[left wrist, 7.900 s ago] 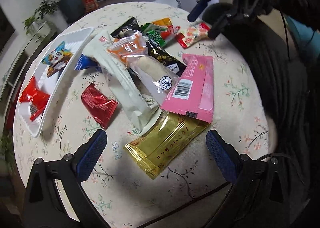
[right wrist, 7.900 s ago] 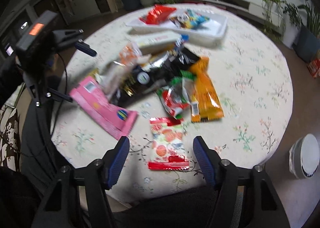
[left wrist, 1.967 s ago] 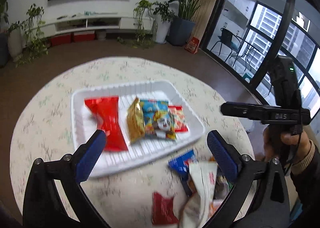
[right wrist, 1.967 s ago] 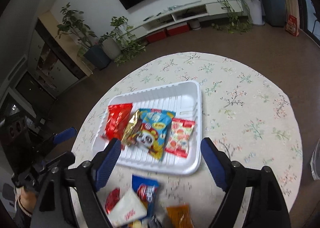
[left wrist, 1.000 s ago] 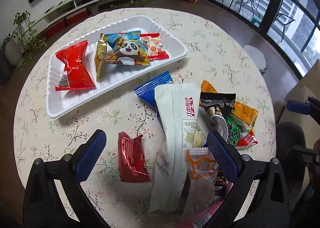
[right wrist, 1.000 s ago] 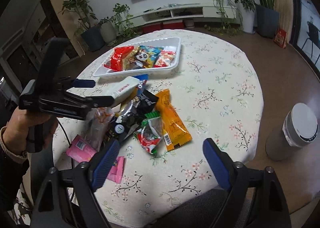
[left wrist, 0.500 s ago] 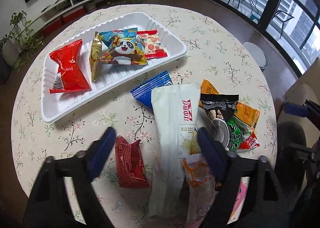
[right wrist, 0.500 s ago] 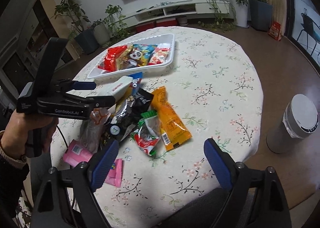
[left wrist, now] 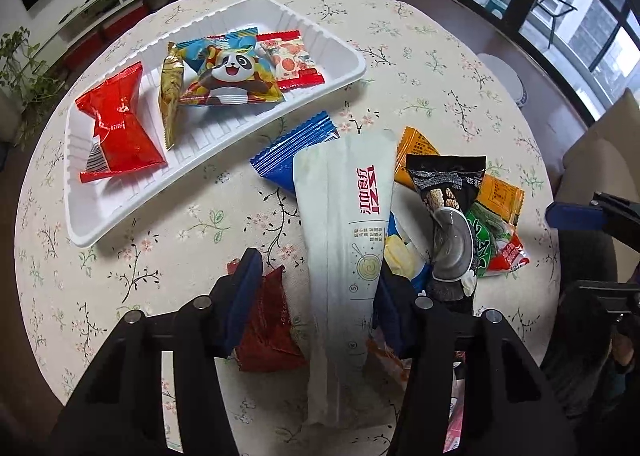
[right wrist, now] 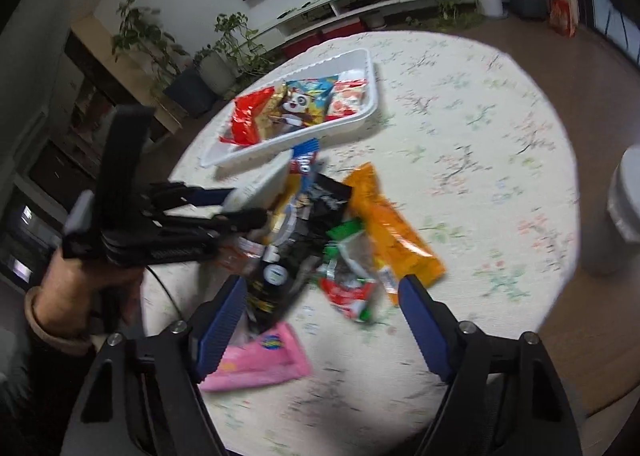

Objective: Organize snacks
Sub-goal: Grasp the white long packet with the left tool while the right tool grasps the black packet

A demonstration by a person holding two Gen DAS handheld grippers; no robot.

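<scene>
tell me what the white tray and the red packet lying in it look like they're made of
White tray: probably thin moulded plastic, matte to semi-gloss; its ribbed floor and fluted walls point that way.
Red packet: likely glossy plastic or foil film; it shows bright glints, creases and a crimped end.

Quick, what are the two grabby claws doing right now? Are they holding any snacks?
Left gripper: fingers have just been closing around the long white snack packet; no firm pinch visible yet.
Right gripper: open, fingers have just been closing, holding nothing.

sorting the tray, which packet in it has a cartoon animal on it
The blue and yellow panda packet, in the middle of the white tray, between a gold packet and a peach-print one.
</scene>
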